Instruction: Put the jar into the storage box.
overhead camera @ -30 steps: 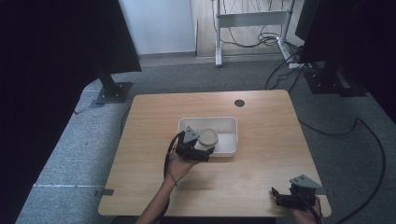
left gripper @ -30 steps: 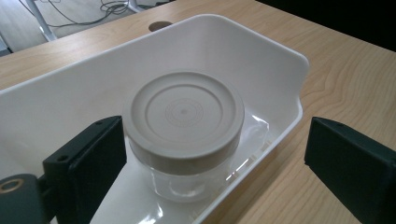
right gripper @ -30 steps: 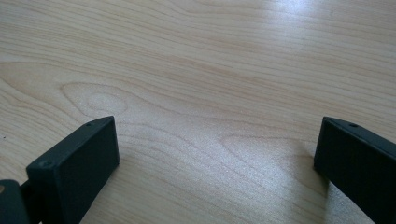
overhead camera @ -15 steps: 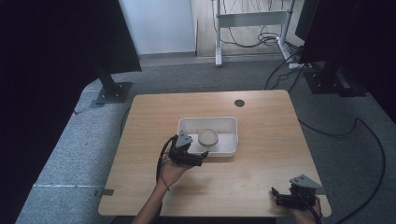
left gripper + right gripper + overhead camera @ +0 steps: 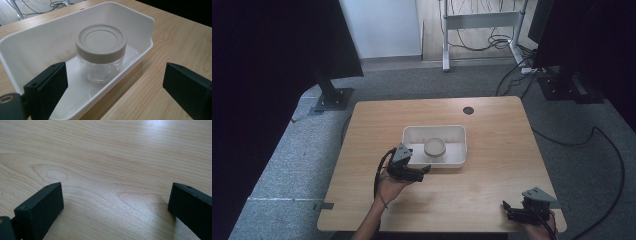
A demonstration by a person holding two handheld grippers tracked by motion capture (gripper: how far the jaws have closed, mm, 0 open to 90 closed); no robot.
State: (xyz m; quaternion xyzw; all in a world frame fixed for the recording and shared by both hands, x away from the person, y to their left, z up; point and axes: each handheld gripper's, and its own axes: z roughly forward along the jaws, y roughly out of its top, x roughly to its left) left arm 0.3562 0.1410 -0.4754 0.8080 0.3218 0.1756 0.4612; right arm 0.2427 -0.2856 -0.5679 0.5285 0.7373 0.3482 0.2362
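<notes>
A clear jar [image 5: 434, 148] [image 5: 100, 54] with a beige screw lid stands upright in a white rectangular tray [image 5: 457, 135] [image 5: 45, 42] at the table's middle. My left gripper [image 5: 423, 172] [image 5: 117, 90] is open, held just in front of the tray's near left corner, jaws wide and empty, pointing at the jar. My right gripper [image 5: 508, 209] [image 5: 116, 207] is open low over bare wood at the table's near right corner, nothing between its jaws.
The wooden table [image 5: 502, 150] has a dark cable hole [image 5: 468, 110] at its far edge. Black stands [image 5: 332, 95] flank the table on grey carpet. Cables [image 5: 607, 150] run across the floor to the right.
My left gripper has drawn back from over the tray toward the near side, leaving the jar standing in the tray. The right gripper has stayed put.
</notes>
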